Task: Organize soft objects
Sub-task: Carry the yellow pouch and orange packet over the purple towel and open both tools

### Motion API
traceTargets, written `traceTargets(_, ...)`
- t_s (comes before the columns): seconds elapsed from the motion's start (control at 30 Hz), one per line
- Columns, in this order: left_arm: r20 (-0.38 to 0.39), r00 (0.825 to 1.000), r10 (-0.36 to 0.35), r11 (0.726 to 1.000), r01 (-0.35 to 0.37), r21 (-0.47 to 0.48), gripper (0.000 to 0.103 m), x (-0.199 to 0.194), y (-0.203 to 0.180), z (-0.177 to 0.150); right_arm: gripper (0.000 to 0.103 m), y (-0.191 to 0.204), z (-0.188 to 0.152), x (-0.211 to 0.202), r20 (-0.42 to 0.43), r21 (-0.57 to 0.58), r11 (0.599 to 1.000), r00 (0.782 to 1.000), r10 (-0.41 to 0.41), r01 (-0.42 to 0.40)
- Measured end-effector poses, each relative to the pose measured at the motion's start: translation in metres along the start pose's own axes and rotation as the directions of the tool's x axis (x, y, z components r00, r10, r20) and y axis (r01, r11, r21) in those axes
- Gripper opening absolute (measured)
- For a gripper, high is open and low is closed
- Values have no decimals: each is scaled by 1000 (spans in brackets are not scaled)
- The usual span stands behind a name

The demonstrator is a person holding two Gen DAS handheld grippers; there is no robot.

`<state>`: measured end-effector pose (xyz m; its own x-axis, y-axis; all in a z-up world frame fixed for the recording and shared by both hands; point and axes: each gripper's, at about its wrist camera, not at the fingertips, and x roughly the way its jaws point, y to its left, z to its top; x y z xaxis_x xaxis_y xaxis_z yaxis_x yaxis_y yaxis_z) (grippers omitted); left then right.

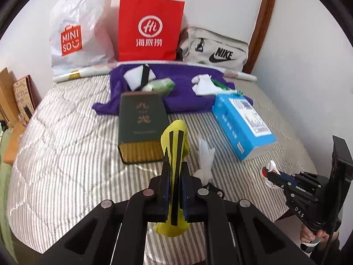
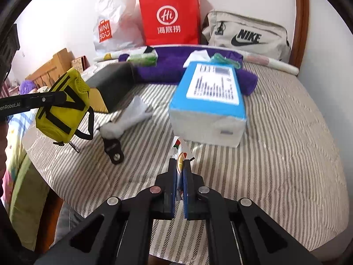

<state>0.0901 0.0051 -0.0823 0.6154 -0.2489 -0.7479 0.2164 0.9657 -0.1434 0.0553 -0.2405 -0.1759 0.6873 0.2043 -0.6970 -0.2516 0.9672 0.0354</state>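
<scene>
While our left gripper (image 1: 174,167) pinches the yellow pouch (image 2: 64,108) above the bed (image 2: 275,154), its strap and white tuft dangle and could snag the dark box (image 1: 141,128). Our right gripper (image 2: 181,167) clamps a thin printed piece (image 2: 179,152) that may slip. We cannot see inside the red bag (image 2: 169,15).

"MINISO" is printed in white on an orange square on the white plastic bag (image 1: 77,28). "Hi" in a ring and "海底捞" are shown on the red paper bag (image 1: 150,28). "NIKE" with the swoosh is carried by the grey pouch (image 1: 220,50). "DAS" is read on the right gripper (image 1: 268,173), and "enRobot.AI" on the left gripper (image 2: 64,98).
</scene>
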Motion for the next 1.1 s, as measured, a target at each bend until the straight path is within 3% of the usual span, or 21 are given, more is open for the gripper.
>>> traceTargets(0.43,81,997,-13,1000,14,-16,9,-21,6,43,5,1,60,-30,100,-49,999,995,2,2)
traceTargets(0.73,75,997,-20,999,22,-24,9,-2,14,87,5,-18,111,-10,116,-37,999,993,-13,17)
traceTargets(0.87,59,994,-89,995,91,-40,9,10,19,109,5,-28,135,2,123,-25,1000,992,-5,8)
traceTargets(1.1,55,996,-68,998,69,-15,9,38,20,147,5,-43,172,33,119,-24,1000,993,-10,13)
